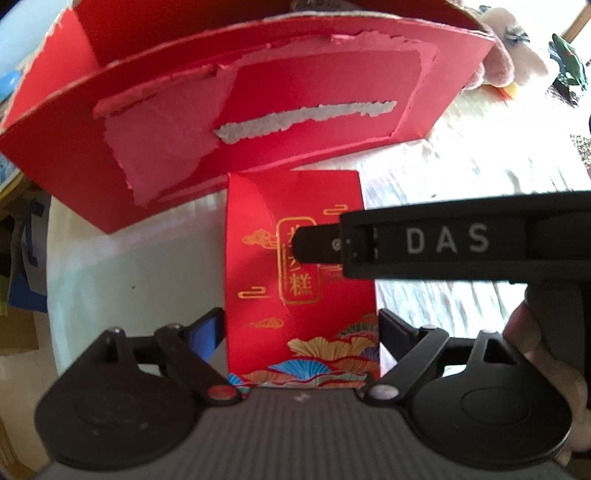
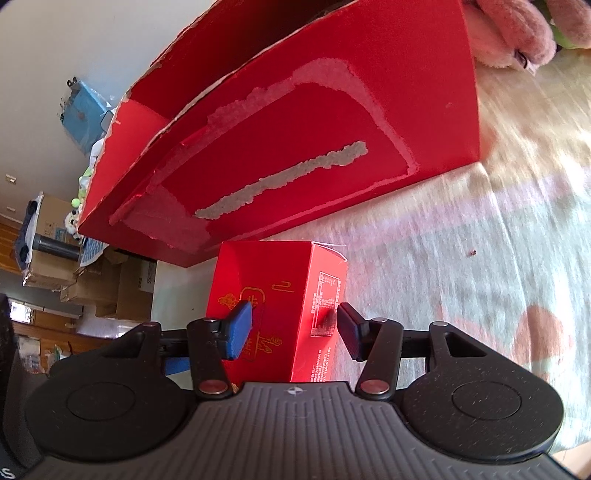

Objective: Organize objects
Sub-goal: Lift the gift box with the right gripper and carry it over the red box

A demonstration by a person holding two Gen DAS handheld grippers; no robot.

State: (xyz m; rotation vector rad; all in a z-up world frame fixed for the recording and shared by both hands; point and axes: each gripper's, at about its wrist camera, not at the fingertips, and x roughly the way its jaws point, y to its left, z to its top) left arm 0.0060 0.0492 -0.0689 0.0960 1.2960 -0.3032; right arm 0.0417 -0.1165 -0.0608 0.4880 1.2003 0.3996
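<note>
A small red box with gold characters and a fan pattern sits between the two fingers of my left gripper, whose pads lie against its two long edges. From the right, one black finger of the other gripper lies across its printed face. In the right wrist view the same small box sits inside my right gripper. The blue pad rests on the gold-printed face and the black pad is at the side with white text. A large red box, open at the top with torn label patches, stands just behind.
A pale patterned cloth covers the surface. A pink plush toy lies behind the large red box, and a green toy at the far right. Cardboard boxes stand on the floor to the left. A hand holds the right gripper.
</note>
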